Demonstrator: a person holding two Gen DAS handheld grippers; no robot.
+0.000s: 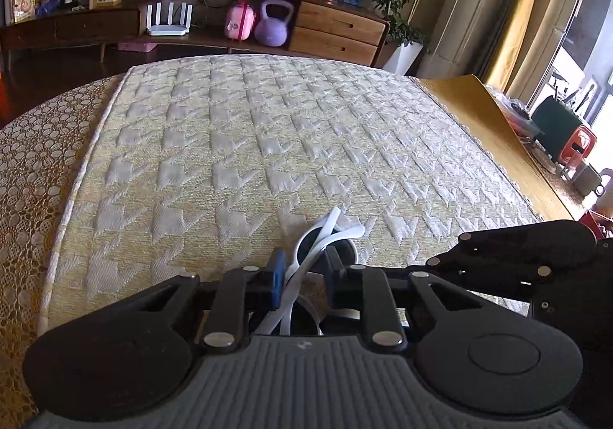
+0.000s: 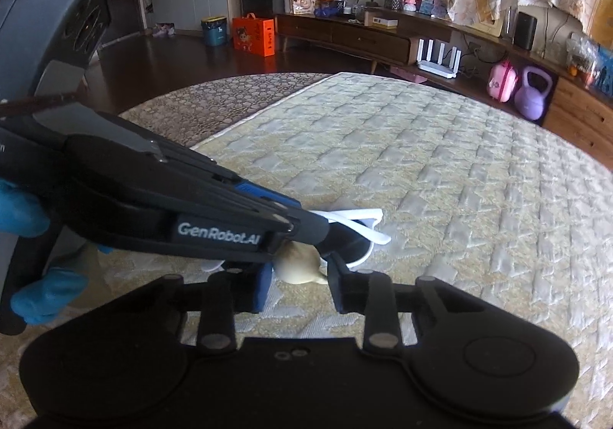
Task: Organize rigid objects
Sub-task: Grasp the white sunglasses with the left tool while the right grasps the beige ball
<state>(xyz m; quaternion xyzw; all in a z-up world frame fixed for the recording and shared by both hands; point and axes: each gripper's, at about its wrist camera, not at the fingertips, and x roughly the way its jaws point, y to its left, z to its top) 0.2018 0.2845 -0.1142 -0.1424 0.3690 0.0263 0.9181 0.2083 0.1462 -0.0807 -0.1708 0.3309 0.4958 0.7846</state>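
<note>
Item: white sunglasses [image 1: 325, 241], folded, pinched in the nearly closed left tongs [image 1: 304, 268] low over the quilted mattress [image 1: 268, 130]. Right tongs [image 2: 299, 275] held part-open around a cream object [image 2: 299, 264], possibly unclamped. Sunglasses to be lowered level before release.

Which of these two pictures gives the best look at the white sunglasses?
The left wrist view: the white sunglasses sit centred between the left gripper jaws, temples crossed. The right wrist view shows only one lens and a temple tip behind the left gripper.
</note>
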